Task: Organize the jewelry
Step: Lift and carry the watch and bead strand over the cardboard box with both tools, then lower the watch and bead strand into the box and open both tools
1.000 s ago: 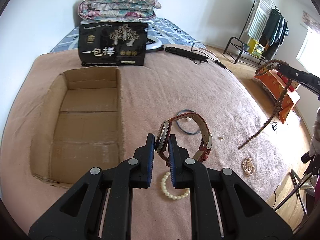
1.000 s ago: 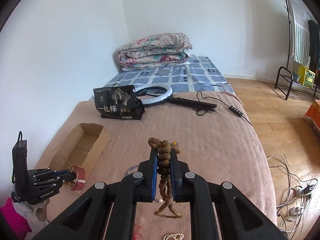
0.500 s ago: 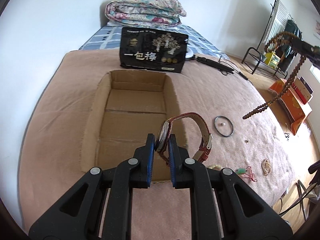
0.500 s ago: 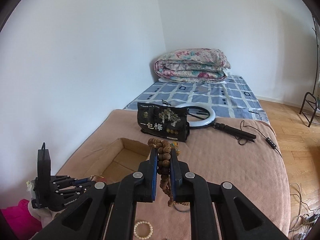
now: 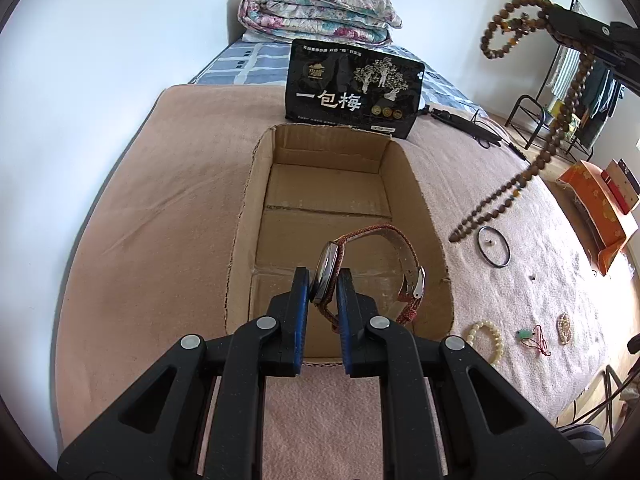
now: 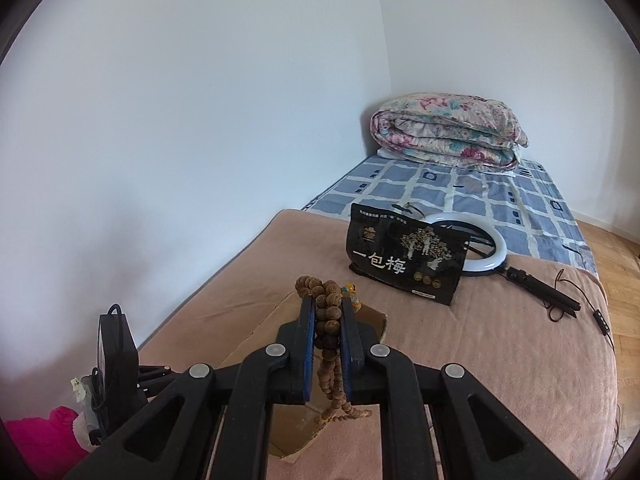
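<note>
Over the open cardboard box [image 5: 332, 216], the wristwatch [image 5: 329, 276] hangs in the air, its case clamped edge-on between the blue pads of the left gripper [image 5: 323, 292], red woven strap looping out to the right with the buckle dangling. The box sits on the pink blanket [image 5: 160, 208] and nothing shows on its bare floor. Up at the right, the right gripper [image 6: 324, 320] is clenched on a long string of brown wooden beads [image 6: 328, 312], which trails down toward the blanket, its tail hanging just beside the box's right wall in the left wrist view. Out on the blanket to the right of the box lie a thin dark bangle [image 5: 494, 246], a cream pearl bracelet [image 5: 485, 338], a small green pendant on red cord [image 5: 532, 336] and another small pearl piece [image 5: 564, 322]. Behind the box stands a black printed pouch [image 5: 354, 88], and farther back a folded floral quilt [image 5: 316, 14].
</note>
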A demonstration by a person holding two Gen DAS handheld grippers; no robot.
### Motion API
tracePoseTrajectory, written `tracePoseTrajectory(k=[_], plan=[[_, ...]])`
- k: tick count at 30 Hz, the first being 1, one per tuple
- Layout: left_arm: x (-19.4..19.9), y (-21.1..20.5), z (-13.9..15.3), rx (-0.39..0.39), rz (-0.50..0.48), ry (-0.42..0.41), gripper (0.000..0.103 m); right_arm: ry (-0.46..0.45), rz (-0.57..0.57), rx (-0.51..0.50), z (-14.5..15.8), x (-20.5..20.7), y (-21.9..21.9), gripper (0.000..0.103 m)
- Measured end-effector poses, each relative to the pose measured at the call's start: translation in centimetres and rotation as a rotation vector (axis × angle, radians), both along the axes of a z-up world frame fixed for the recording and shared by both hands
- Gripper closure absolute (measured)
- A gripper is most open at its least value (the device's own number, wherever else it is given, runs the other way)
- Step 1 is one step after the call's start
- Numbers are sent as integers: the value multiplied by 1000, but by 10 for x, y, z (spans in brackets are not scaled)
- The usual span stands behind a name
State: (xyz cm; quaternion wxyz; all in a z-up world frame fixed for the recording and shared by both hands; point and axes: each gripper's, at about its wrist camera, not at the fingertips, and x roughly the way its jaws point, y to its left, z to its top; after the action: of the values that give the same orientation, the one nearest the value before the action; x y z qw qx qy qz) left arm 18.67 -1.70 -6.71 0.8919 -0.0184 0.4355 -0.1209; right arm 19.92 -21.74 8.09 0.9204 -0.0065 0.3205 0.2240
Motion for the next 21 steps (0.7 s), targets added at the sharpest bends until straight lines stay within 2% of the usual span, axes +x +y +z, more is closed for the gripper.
tracePoseTrajectory(k=[10, 21], plan=[[8, 13, -14, -10, 16, 22, 91, 46, 36, -17, -25, 27, 33, 94], [11, 15, -26, -4, 20, 48, 91, 164, 20, -20, -81, 50, 35, 94]])
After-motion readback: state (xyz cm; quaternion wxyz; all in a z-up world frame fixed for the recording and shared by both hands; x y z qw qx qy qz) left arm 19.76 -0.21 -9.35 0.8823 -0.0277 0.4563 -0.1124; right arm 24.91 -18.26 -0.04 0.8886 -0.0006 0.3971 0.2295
